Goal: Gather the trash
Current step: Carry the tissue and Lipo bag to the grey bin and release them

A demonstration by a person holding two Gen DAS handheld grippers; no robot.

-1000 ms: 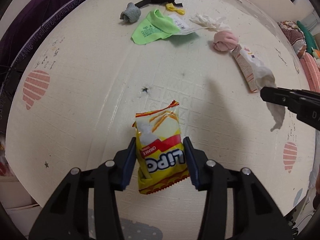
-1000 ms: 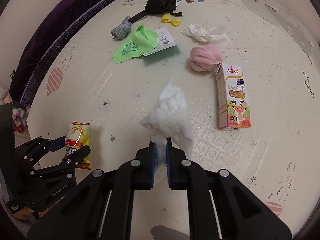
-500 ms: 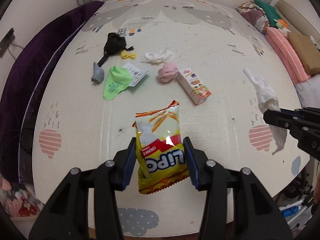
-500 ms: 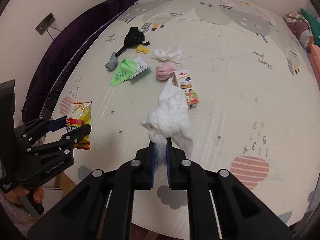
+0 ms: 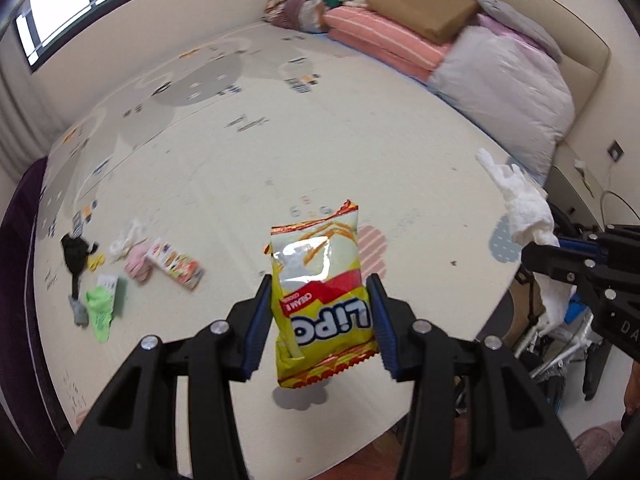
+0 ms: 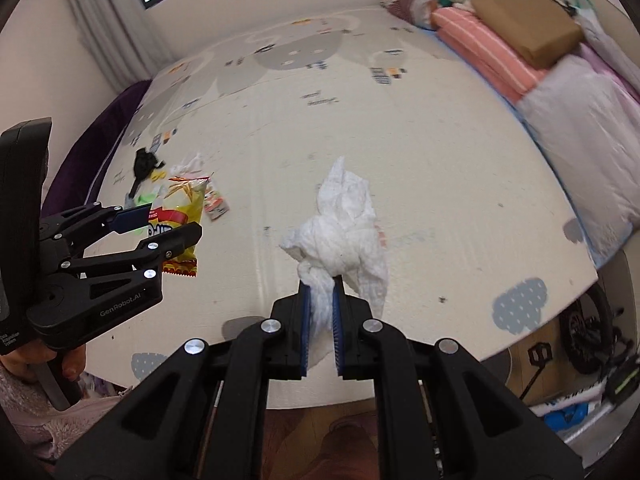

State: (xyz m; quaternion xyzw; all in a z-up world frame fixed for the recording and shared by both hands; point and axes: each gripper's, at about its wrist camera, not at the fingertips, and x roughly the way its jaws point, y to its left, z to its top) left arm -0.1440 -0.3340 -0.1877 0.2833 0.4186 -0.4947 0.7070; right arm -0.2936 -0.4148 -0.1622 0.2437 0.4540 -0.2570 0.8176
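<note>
My left gripper (image 5: 320, 312) is shut on a yellow and red snack bag (image 5: 320, 292) and holds it in the air above the play mat. The bag also shows in the right wrist view (image 6: 176, 220), at the left. My right gripper (image 6: 319, 292) is shut on a crumpled white tissue (image 6: 344, 224), also lifted above the mat. The tissue shows in the left wrist view (image 5: 520, 208), at the right. On the mat far left lie a milk carton (image 5: 174, 266), a pink sock (image 5: 138, 266), another white tissue (image 5: 124, 240), a green cloth (image 5: 100, 304) and a black cloth (image 5: 74, 252).
The cream play mat (image 6: 320, 100) covers a raised platform. Folded bedding and pillows (image 6: 520, 40) are stacked along the far right. Past the mat's right edge the floor holds a bicycle and clutter (image 6: 588, 344). A purple cover (image 6: 80, 160) runs along the left side.
Both grippers have risen and swung to the right with their loads. The litter on the mat has dropped far to the left, and the bedding has come into view.
</note>
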